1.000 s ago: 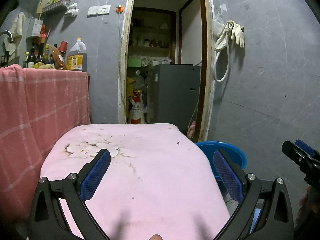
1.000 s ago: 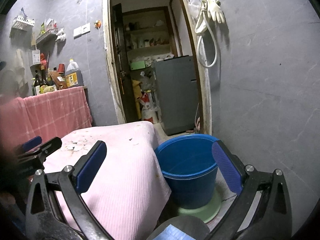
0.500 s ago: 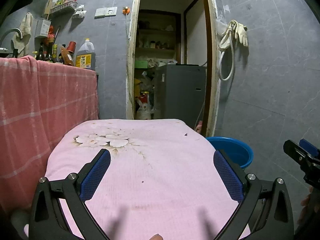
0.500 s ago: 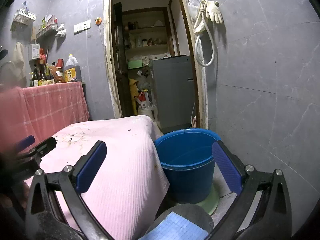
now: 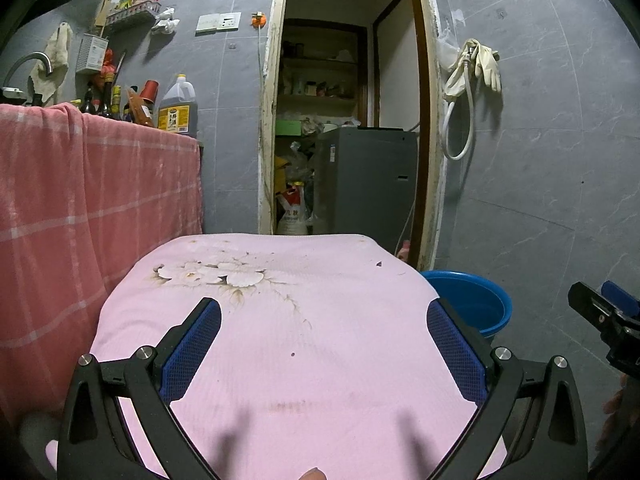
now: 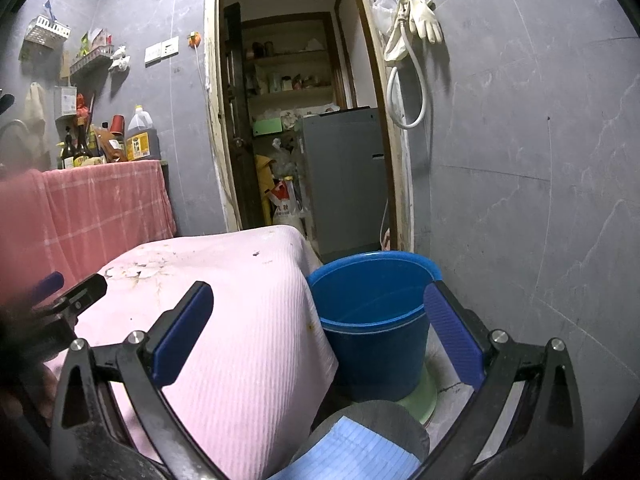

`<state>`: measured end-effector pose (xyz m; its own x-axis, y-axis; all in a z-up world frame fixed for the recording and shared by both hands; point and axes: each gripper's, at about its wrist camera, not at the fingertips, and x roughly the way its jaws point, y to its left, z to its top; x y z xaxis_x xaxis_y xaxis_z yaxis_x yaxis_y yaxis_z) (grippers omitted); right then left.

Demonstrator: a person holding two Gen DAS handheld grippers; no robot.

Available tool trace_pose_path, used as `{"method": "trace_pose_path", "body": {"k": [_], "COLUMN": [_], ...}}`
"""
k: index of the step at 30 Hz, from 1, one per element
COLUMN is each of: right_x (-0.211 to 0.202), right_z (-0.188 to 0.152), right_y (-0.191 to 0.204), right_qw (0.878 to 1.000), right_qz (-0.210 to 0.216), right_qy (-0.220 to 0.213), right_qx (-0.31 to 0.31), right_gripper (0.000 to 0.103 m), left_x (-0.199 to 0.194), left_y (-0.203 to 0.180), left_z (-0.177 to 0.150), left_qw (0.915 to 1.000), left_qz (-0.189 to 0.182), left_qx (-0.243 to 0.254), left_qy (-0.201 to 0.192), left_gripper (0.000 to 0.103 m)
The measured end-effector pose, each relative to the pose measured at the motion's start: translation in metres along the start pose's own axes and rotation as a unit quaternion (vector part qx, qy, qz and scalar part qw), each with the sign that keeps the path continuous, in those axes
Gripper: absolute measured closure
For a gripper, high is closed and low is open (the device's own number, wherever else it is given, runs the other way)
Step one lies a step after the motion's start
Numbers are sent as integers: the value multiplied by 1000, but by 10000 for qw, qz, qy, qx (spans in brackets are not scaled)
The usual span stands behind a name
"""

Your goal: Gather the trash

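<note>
— What is the left view showing?
— The left tongs point(image 5: 323, 354) are hanging wide and empty over the pink-covered table point(image 5: 360, 380); small dark crumbs point(image 5: 378, 264) are lying near its far right corner.

— And the right view?
— The right tongs point(image 6: 318, 334) are gaping wide too, holding nothing, facing the empty-looking blue bucket point(image 6: 374, 320) beside the table. I'd say they're searching; next, reaching for those crumbs and carrying them to the bucket.

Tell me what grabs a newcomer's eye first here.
The pink cloth with its stained flower print fills the foreground under the open left gripper. Right of it stands a blue bucket, framed by the open right gripper. Pale rubber gloves hang beside the doorway.
</note>
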<state>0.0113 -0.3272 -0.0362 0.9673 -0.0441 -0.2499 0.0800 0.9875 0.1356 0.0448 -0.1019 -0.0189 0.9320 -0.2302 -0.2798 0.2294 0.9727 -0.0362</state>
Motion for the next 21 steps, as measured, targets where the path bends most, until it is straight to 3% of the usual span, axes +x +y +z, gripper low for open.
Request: {"method": "trace_pose_path", "body": {"k": [21], "right_x": [2], "right_z": [0], "right_y": [-2], "right_qw": [10000], "right_qz": [-3], "right_qy": [13], "right_qx": [4], "right_gripper": [0], "left_x": [-1], "left_y": [-1], "left_z": [-2], "left_qw": [10000], "left_qz": [10], "left_qx": [-6], "left_qy": [-6], "left_gripper": [2]}}
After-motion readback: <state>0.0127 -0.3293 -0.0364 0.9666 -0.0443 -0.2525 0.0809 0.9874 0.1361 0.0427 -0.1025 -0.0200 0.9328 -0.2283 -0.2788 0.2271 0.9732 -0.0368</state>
